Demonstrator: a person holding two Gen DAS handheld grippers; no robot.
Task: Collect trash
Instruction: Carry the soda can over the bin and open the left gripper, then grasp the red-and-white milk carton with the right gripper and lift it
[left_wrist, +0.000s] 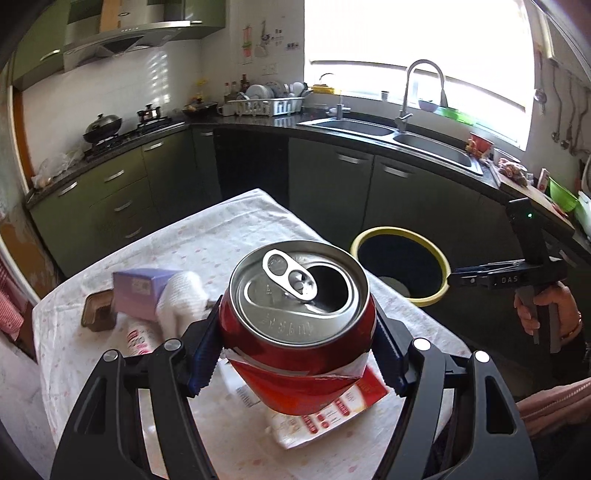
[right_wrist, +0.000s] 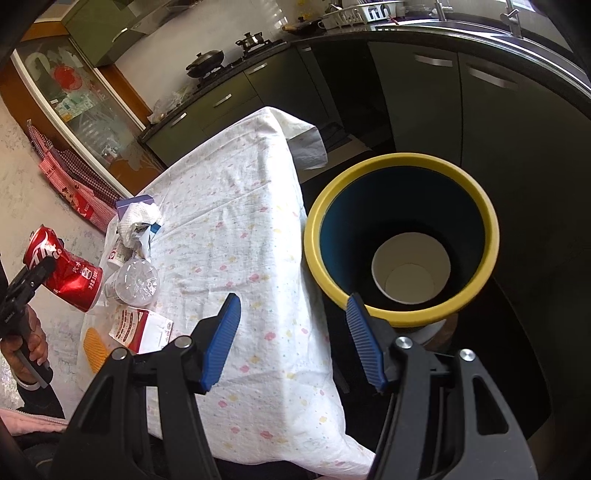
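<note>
The left gripper (left_wrist: 295, 354) clenches a crumpled red can (left_wrist: 299, 325) mid-frame above the table (left_wrist: 221, 229), the right gripper (right_wrist: 291, 339) hangs released beside the bin (right_wrist: 402, 236) at right; the dented can could slip and miss.

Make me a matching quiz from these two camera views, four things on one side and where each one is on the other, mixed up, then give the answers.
Things
1. red can
2. paper cup
3. clear plastic bottle
4. right gripper

Places
A. lying on the table among the other trash
B. at the bottom of the yellow-rimmed bin
C. open and empty, beside the bin's rim
D. clamped in the left gripper

Pairs: 1-D, 2-B, 3-A, 4-C
</note>
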